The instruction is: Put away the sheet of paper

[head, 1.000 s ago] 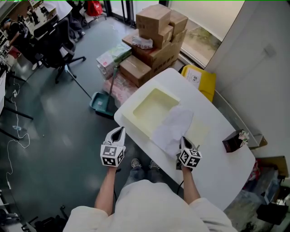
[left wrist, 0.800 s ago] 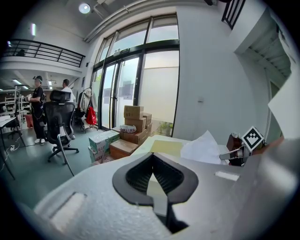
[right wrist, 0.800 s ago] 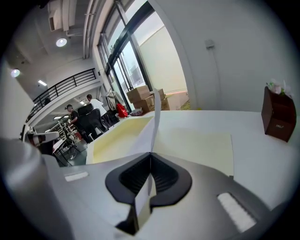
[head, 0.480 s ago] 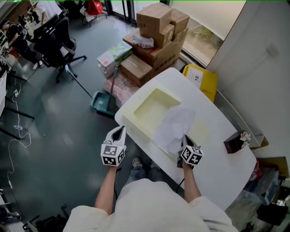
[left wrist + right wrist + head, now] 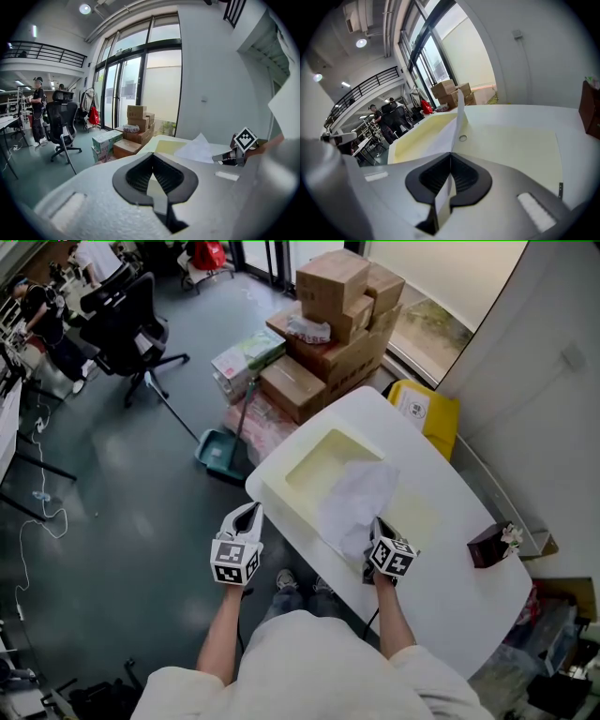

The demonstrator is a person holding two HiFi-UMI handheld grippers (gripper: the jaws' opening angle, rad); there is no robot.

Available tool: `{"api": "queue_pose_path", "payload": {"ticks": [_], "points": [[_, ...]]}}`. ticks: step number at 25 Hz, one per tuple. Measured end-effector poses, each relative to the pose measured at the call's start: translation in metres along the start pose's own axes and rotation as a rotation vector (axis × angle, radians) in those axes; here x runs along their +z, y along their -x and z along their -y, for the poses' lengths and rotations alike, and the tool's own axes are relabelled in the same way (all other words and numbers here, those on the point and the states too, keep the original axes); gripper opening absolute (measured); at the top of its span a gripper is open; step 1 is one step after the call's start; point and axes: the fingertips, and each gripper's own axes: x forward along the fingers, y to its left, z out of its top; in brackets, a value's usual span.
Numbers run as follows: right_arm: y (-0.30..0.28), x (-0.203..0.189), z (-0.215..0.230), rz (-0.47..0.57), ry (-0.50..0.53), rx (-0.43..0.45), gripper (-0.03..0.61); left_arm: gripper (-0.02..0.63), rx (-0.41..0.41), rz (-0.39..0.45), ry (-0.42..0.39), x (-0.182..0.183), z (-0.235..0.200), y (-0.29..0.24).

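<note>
Paper pinched in the right tongs, hanging half over the tray, not stowed yet

Head view: right tongs point(image 5: 377, 532) are gripping the near edge of the sheet of paper point(image 5: 356, 505). Its long axis is running from the tongs diagonally away over the cream tray point(image 5: 279, 486) on the white desk point(image 5: 469, 606), free end pointing at the tray's far side. The near end is sitting across the tray's rim, so a release here is likely leaving it hanging outside. Left tongs point(image 5: 250, 510) are hovering off the desk's edge, giving no support.
Left gripper view: those tongs are closed on nothing; the paper is bulging up, crumpled, so it could catch on the rim.
Right gripper view: the sheet is standing edge-on between closed pads. It's a thin pinch on one edge, so a tug could slip or tear it.
</note>
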Motion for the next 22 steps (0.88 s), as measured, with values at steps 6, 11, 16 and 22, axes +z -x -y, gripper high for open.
{"api": "queue_pose_path", "payload": {"ticks": [6,11,16,22], "points": [[-0.02,0.007,-0.014,-0.015,0.017,0.02,0.003,0.005,0.024,-0.002,0.007,0.0,-0.012,0.004],[-0.039,0.012,-0.028,-0.029,0.023,0.047,0.003,0.005,0.041,0.003,0.014,0.0,-0.02,0.005],[-0.057,0.015,-0.038,-0.045,0.029,0.056,0.003,0.005,0.06,-0.001,0.021,-0.001,-0.029,0.009],[-0.073,0.014,-0.047,-0.073,0.011,0.066,0.003,0.005,0.08,-0.001,0.03,-0.002,-0.039,0.013]]}}
